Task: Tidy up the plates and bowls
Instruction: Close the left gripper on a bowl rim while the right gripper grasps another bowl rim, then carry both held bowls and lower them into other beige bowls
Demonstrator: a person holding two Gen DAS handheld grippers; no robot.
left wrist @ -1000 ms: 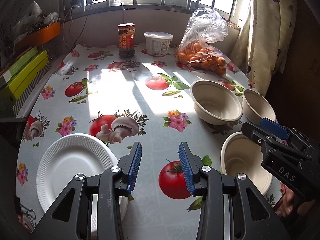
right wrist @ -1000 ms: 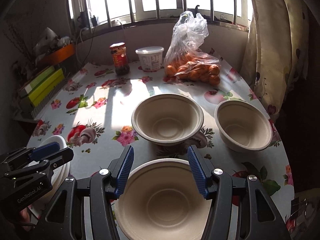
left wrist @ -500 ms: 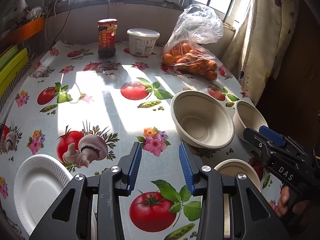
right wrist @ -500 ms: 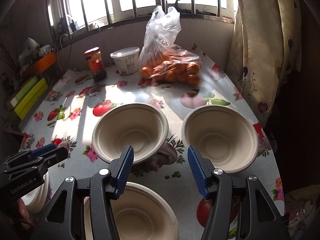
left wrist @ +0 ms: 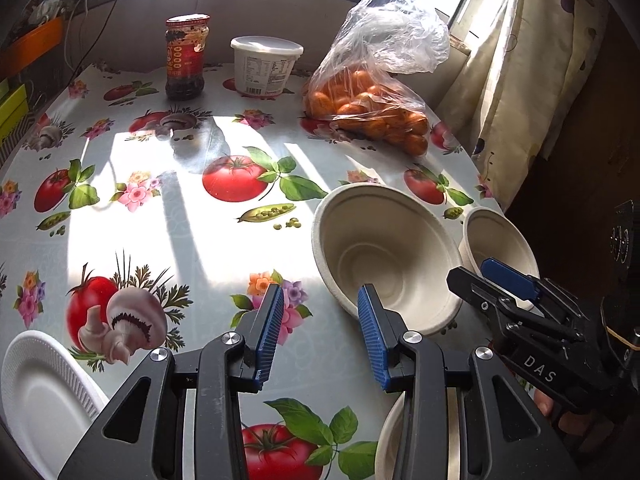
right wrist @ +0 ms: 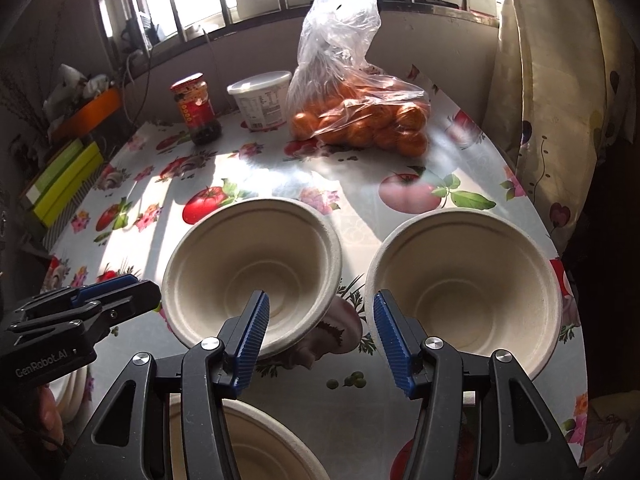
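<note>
In the right wrist view the right tongs (right wrist: 318,332) stand part open with nothing between the pads, and they have just been narrowing. Two beige pulp bowls sit just ahead of them on the worktop (right wrist: 360,184). The middle bowl (right wrist: 252,276) lies ahead and slightly left of the gap, and the left blue pad overlaps its near rim in the picture; whether it touches the rim I cannot tell. The right-hand bowl (right wrist: 464,284) lies ahead and to the right, its near-left rim just beside the right pad. A third bowl, the near bowl (right wrist: 256,440), sits below the tongs at the bottom of the frame.

In the left wrist view the left tongs (left wrist: 320,332) are also part open and empty, over bare worktop. The middle bowl fills the centre right there, just right of the right pad. The white foam plate (left wrist: 40,396) lies at the lower left corner, well apart from the bowls.

The right hand looks nearer to both far bowls. A round bowl has no long axis, so the grip likely turns on one pad going inside the rim and one outside. The middle bowl's near rim seems the better lined up.
</note>
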